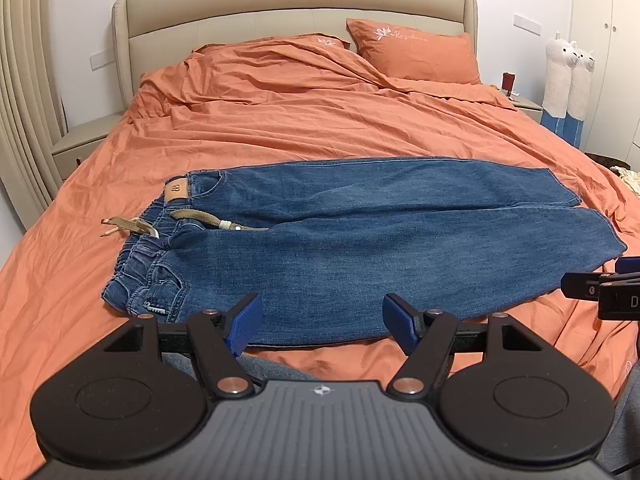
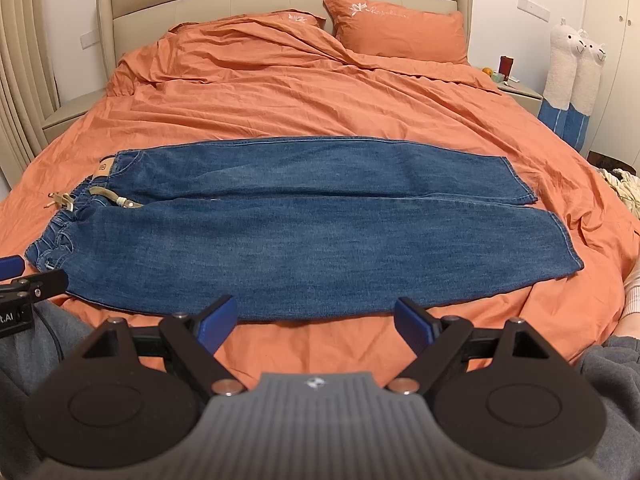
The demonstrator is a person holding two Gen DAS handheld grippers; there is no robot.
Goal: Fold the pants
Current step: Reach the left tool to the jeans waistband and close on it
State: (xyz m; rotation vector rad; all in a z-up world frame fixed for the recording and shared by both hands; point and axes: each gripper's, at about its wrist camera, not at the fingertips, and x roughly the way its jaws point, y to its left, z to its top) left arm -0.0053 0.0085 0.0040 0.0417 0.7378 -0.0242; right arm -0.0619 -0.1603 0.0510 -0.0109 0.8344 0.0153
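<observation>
Blue jeans (image 1: 360,240) lie flat across the orange bed, waistband to the left, leg ends to the right, both legs side by side; they also show in the right wrist view (image 2: 280,236). A tan drawstring (image 1: 192,220) trails from the waistband. My left gripper (image 1: 322,322) is open and empty, just above the near edge of the jeans, toward the waist half. My right gripper (image 2: 316,322) is open and empty, at the near edge by the leg half. The right gripper's tip shows at the left wrist view's right edge (image 1: 600,288).
The orange duvet (image 1: 320,120) covers the bed, with an orange pillow (image 1: 416,54) at the headboard. Nightstands stand on both sides (image 1: 86,142) (image 2: 518,90). Two llama plush toys (image 1: 568,80) lean by the right wall. The person's grey-trousered legs (image 2: 616,380) are below the grippers.
</observation>
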